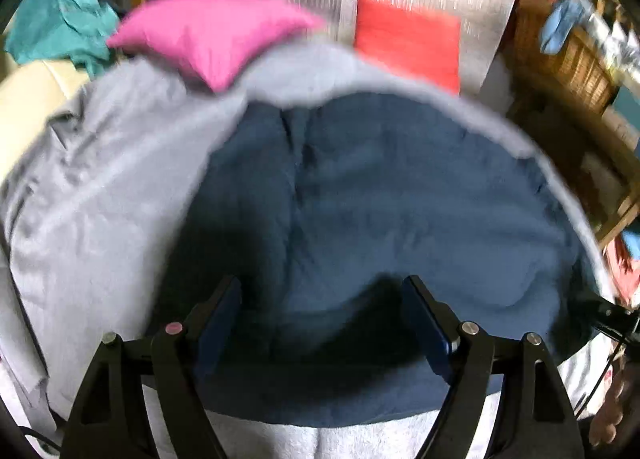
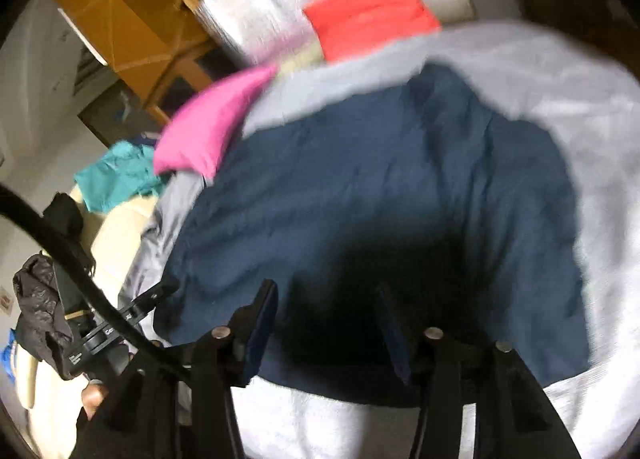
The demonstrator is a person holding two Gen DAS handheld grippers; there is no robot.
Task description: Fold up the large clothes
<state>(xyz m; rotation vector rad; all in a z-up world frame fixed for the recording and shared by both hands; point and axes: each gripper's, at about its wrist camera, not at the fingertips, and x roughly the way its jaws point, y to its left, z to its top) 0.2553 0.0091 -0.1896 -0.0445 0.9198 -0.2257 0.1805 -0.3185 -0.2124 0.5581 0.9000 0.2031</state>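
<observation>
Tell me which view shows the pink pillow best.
The left wrist view: the pink fabric pillow shows nearly whole, beyond the navy blue garment. The right wrist view shows it smaller and blurrier.

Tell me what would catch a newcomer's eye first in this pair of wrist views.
The navy garment fills the middle of both views, spread on a pale grey cover, with the open left gripper and open right gripper just above its near edge. Behind it, a pink pillow and a red folded cloth stand out at the far end.
</observation>
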